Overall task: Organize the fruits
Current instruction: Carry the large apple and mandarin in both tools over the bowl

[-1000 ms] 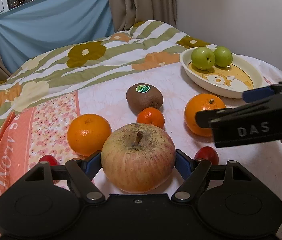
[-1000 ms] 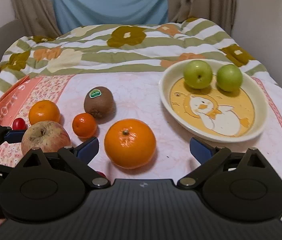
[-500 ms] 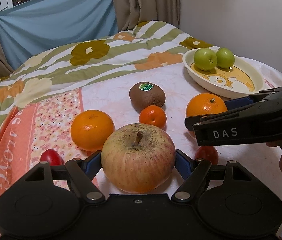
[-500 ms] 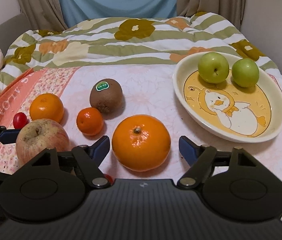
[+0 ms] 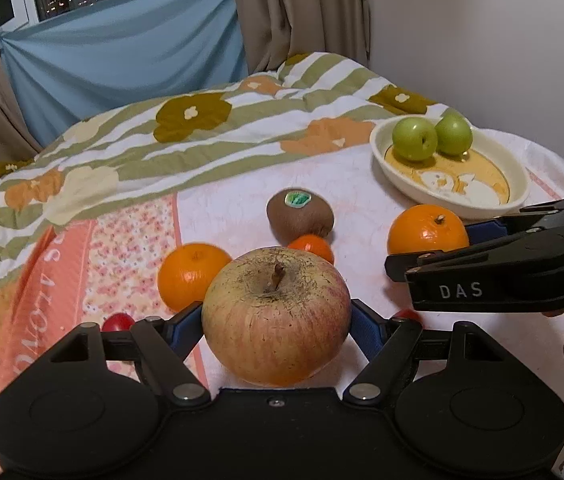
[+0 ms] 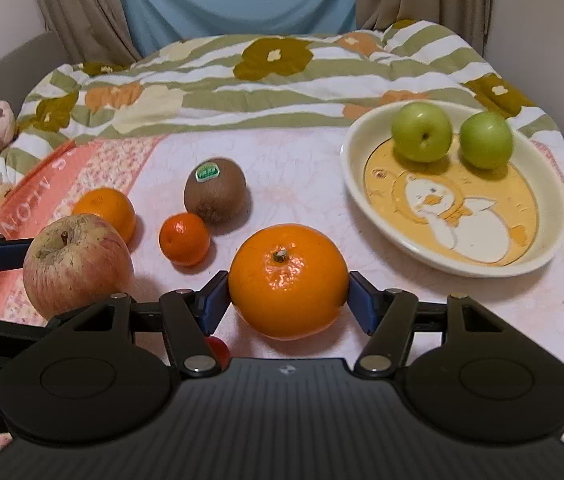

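My left gripper [image 5: 276,326] is shut on a big red-yellow apple [image 5: 276,316], which also shows in the right wrist view [image 6: 76,264]. My right gripper [image 6: 288,298] has closed its blue pads on a large orange [image 6: 288,280], seen too in the left wrist view [image 5: 426,230]. A cream dish [image 6: 542,258] with a duck picture holds two green apples [image 6: 422,132] [image 6: 486,140] at the right. On the cloth lie a kiwi [image 6: 216,190], a small mandarin [image 6: 184,238] and another orange [image 6: 108,210].
Two small red fruits lie near the grippers, one by my left fingers [image 5: 118,322], one under the right gripper [image 6: 218,350]. A flowered quilt [image 6: 274,68] covers the far side. A wall stands close on the right, curtains behind.
My right gripper moved forward and left around the large orange and closed its pads on it. My left gripper kept its hold on the apple and rose slightly.
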{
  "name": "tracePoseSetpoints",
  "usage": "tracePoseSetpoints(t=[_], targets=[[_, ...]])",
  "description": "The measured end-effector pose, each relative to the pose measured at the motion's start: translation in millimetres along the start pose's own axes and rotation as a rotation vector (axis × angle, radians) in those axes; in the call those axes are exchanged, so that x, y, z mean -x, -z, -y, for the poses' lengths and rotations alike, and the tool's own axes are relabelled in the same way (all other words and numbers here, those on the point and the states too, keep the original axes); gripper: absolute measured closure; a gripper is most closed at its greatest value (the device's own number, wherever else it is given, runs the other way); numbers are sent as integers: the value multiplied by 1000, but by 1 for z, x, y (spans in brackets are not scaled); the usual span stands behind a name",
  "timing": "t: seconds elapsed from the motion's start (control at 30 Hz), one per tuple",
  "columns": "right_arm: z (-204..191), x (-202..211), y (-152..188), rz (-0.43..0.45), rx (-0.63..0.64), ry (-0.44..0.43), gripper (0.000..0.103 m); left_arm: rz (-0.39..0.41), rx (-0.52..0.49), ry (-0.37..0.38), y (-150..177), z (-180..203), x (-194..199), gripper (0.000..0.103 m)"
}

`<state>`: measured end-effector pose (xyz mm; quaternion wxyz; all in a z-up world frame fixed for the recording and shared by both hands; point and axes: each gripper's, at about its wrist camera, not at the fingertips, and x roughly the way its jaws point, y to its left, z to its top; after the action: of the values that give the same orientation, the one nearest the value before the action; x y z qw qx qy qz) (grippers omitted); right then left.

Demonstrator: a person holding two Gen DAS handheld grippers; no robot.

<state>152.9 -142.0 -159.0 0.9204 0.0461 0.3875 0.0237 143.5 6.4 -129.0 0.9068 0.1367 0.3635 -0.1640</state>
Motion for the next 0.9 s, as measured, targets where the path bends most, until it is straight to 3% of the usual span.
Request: tracePoseSetpoints(t=[0.3, 0.5, 0.9], targets=[[23, 55, -19, 63, -3, 5, 25, 53, 17, -30, -28, 21, 38, 23], [58, 94, -30, 101, -5, 12, 25, 89, 39, -42, -47, 46, 59, 23], [145, 118, -43, 124, 2, 25, 26, 114, 43, -36, -83, 110, 49, 23]])
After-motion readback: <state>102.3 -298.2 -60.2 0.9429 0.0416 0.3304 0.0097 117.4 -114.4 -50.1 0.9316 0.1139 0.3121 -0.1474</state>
